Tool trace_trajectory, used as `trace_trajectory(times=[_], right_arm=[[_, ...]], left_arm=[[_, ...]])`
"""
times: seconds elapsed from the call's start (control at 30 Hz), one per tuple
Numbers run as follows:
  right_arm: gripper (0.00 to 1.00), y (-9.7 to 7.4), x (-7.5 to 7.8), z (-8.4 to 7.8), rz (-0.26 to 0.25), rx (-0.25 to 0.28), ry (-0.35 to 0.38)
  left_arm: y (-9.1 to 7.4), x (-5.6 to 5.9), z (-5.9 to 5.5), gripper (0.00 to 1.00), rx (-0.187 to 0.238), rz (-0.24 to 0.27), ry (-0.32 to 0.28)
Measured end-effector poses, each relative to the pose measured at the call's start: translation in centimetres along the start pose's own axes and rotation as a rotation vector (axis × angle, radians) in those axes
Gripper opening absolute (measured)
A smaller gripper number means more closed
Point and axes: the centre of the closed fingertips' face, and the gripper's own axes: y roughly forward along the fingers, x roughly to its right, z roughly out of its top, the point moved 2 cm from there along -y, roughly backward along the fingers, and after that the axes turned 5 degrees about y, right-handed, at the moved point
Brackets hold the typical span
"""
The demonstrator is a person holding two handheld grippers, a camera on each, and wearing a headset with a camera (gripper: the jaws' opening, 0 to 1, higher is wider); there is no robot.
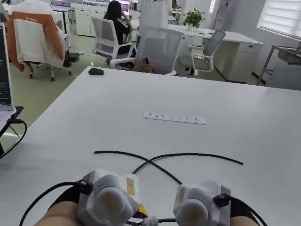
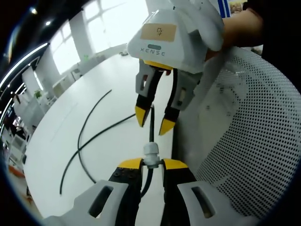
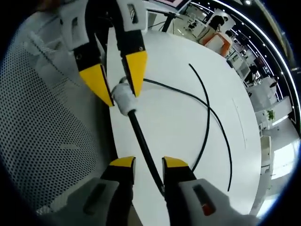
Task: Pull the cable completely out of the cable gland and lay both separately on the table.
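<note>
The left tongs (image 2: 151, 165) are gripping the white cable gland (image 2: 151, 154) over the near edge of the desk (image 1: 211, 94), while the right tongs (image 3: 149, 163) are straddling its black cable (image 3: 141, 136) just beside the gland, parted and not pinching it.

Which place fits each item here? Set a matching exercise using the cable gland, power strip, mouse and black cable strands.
Items:
1. cable gland
2. power strip
3. mouse
4. cable strands

Places:
A. far edge of the table
B. crossing each other on the table
C. between the left hand-held gripper's jaws
D. flat, mid-table

Pairs: 1-C, 2-D, 3-A, 4-B
</note>
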Motion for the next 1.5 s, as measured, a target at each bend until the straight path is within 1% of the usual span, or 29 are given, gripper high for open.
trace_trajectory(times=[0.1, 0.13, 0.17, 0.2, 0.23, 0.27, 0.3, 0.33, 0.37, 0.4, 0.47, 0.57, 0.63, 0.8, 0.83, 0.9, 0.97, 1.03, 1.13, 1.3, 1.33, 1.4, 1.47, 1.5], right_arm=[[0.23, -0.1, -1.0, 1.6, 0.051, 0.086, -0.006], [0.22, -0.3, -1.4, 2.3, 0.071, 0.127, -0.019], [0.21, -0.5, -1.6, 2.7, 0.079, 0.146, -0.027], [0.18, -0.6, -1.7, 3.0, 0.087, 0.166, -0.033], [0.12, -0.8, -1.8, 3.1, 0.093, 0.176, -0.03], [0.1, -0.7, -1.9, 2.8, 0.1, 0.158, -0.03], [0.07, -0.6, -2.1, 2.6, 0.113, 0.15, -0.042], [0.03, -0.4, -2.3, 2.1, 0.125, 0.125, -0.062], [0.02, -0.4, -2.4, 2.4, 0.132, 0.143, -0.052], [0.02, -0.4, -2.5, 2.4, 0.137, 0.145, -0.051], [0.02, -0.5, -2.6, 2.6, 0.139, 0.151, -0.073], [0.01, -0.5, -2.8, 2.7, 0.146, 0.157, -0.078], [0.01, -0.6, -2.8, 2.9, 0.145, 0.171, -0.09], [0.01, -1.0, -3.1, 3.9, 0.164, 0.231, -0.096], [0.01, -0.8, -3.1, 3.7, 0.161, 0.216, -0.108], [0.01, -0.7, -3.3, 3.6, 0.16, 0.212, -0.136], [0.02, -0.6, -3.3, 3.7, 0.146, 0.207, -0.158], [0.02, -0.5, -3.3, 3.7, 0.143, 0.202, -0.166], [0.02, -0.3, -3.2, 3.6, 0.137, 0.188, -0.167], [0.02, 0.0, -2.6, 2.8, 0.109, 0.143, -0.154], [0.02, 0.1, -2.4, 2.6, 0.105, 0.133, -0.14], [0.02, 0.2, -2.2, 2.4, 0.098, 0.12, -0.135], [0.02, 0.3, -1.8, 1.7, 0.083, 0.086, -0.121], [0.02, 0.4, -1.6, 1.2, 0.077, 0.06, -0.114]], left_arm=[[0.0, 0.3, 1.0, 0.17, 0.05, -0.022, -0.005], [0.0, 0.4, 1.2, 0.17, 0.057, -0.027, -0.011], [0.0, 0.5, 1.3, 0.17, 0.064, -0.033, -0.014], [0.0, 0.8, 1.4, 0.17, 0.071, -0.044, -0.013], [0.1, 0.9, 1.4, 0.17, 0.071, -0.047, -0.007], [0.1, 0.8, 1.4, 0.17, 0.06, -0.039, 0.017], [0.1, 0.9, 1.3, 0.17, 0.06, -0.042, 0.017], [0.1, 0.9, 1.4, 0.17, 0.071, -0.043, 0.009], [0.2, 0.9, 1.4, 0.17, 0.068, -0.047, 0.006], [0.2, 0.9, 1.3, 0.17, 0.064, -0.05, 0.007], [0.2, 0.9, 1.2, 0.17, 0.055, -0.052, 0.004], [0.2, 0.9, 1.1, 0.18, 0.056, -0.056, 0.0], [0.3, 0.7, 0.9, 0.18, 0.047, -0.044, 0.005], [0.5, 0.7, 0.9, 0.19, 0.044, -0.044, 0.023], [0.4, 0.7, 0.9, 0.19, 0.033, -0.05, 0.048], [0.4, 0.8, 0.9, 0.19, 0.038, -0.051, 0.045], [0.4, 1.0, 0.9, 0.19, 0.032, -0.05, 0.07], [0.4, 1.1, 0.8, 0.19, 0.023, -0.05, 0.08], [0.4, 1.1, 0.8, 0.18, 0.015, -0.044, 0.091], [0.2, 0.4, -0.1, 0.18, -0.031, -0.013, 0.094], [0.2, 0.3, -0.2, 0.18, -0.037, -0.007, 0.095], [0.2, 0.1, -0.3, 0.18, -0.042, 0.001, 0.093], [0.1, -0.1, -0.4, 0.18, -0.047, 0.01, 0.09], [0.1, -0.2, -0.5, 0.18, -0.051, 0.013, 0.089]])
